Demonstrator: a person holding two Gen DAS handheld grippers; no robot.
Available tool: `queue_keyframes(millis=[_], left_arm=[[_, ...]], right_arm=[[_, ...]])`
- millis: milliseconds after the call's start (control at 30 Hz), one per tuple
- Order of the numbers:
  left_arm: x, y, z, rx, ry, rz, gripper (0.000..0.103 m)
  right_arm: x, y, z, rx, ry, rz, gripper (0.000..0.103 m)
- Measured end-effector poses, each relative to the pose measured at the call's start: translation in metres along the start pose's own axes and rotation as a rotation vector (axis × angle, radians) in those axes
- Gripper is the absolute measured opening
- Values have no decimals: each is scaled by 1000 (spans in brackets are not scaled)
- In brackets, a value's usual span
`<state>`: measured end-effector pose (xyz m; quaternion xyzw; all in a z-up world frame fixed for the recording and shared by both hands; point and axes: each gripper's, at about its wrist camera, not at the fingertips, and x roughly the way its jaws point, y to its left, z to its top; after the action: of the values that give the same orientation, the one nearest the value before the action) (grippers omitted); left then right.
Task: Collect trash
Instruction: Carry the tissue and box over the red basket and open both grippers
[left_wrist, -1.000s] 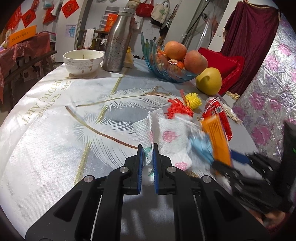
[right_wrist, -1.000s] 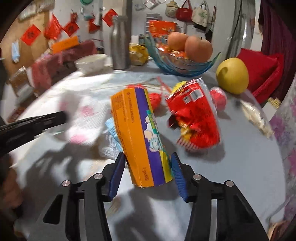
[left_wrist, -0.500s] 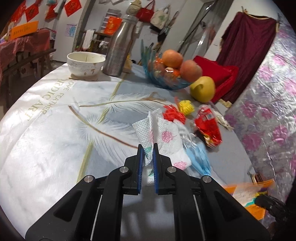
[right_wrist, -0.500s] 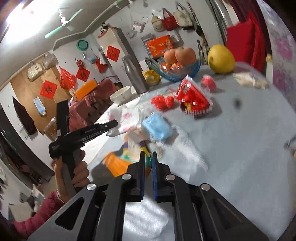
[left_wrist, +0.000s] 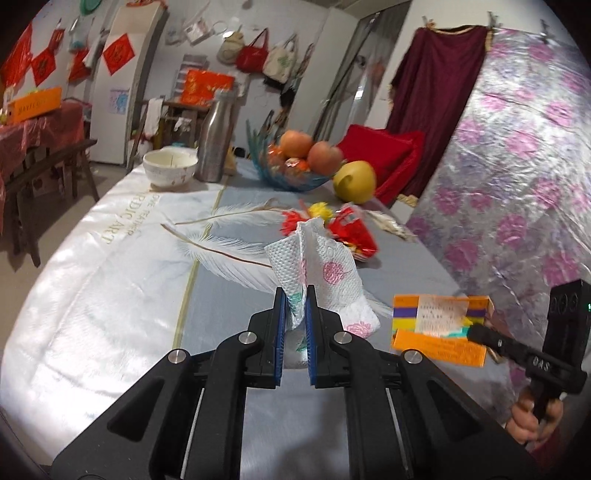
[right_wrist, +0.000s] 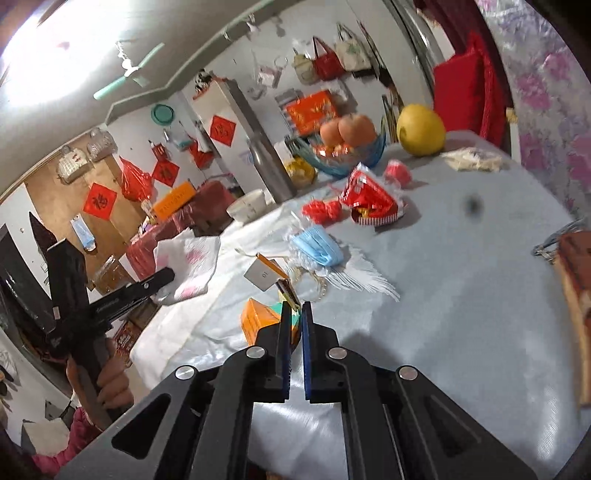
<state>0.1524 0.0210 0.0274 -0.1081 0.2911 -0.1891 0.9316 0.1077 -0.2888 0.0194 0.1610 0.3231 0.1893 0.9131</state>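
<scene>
My left gripper (left_wrist: 295, 295) is shut on a white paper napkin (left_wrist: 325, 266) with pink flowers and holds it above the table. From the right wrist view the same napkin (right_wrist: 188, 258) hangs at the left gripper's tip (right_wrist: 162, 276). Clamped in my shut right gripper (right_wrist: 294, 310) is a crushed orange and purple carton (right_wrist: 258, 321). That carton (left_wrist: 439, 325) hangs near the table's right edge in the left wrist view. A red snack bag (right_wrist: 369, 195), a blue face mask (right_wrist: 317, 247), red wrappers (right_wrist: 321, 210) and a pale wrapper (right_wrist: 471, 158) lie on the tablecloth (right_wrist: 461, 258).
At the table's far end stand a blue glass fruit bowl (left_wrist: 291, 177), a yellow pomelo (left_wrist: 354, 181), a steel flask (left_wrist: 216, 136) and a white bowl (left_wrist: 170, 170). A flower-patterned foil sheet (left_wrist: 517, 184) rises along the right side. A hand (right_wrist: 107, 384) grips the left tool.
The right gripper closed on the standing carton and carried it back toward the near table edge. The left gripper lifted the napkin off the table and drew back.
</scene>
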Motion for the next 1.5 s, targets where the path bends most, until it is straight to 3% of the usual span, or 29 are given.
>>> queue_keyframes(millis=[233,500,667,767,867,933,1033,1133,1267,1500], left_arm=[[-50,-21,-38,46,21,-29,11],[-66,-36,-127,106,203,-15,11],[-42,-43,-182,151,338,17,11],[-14,-39,-208,156,442,53,16],[6,-37,-228,173,523,113,46],[7,-33,-232,162,528,128,70],[-3,-22,-229,127,485,155,81],[-17,-3,-222,66,436,204,85],[-37,23,-218,-42,389,216,86],[-43,36,-223,-93,378,235,87]], right_arm=[[-57,30,-22,-91,-30,-6,6],[-99,55,-69,-174,16,-23,6],[-101,62,-99,-205,86,-36,6],[-93,63,-113,-210,133,-34,6],[-79,63,-123,-203,178,-27,6],[-69,62,-130,-201,208,-29,6],[-53,62,-139,-203,257,-33,6],[-31,65,-148,-226,322,-47,6],[10,73,-169,-277,422,-67,6],[86,83,-204,-328,601,-113,8]])
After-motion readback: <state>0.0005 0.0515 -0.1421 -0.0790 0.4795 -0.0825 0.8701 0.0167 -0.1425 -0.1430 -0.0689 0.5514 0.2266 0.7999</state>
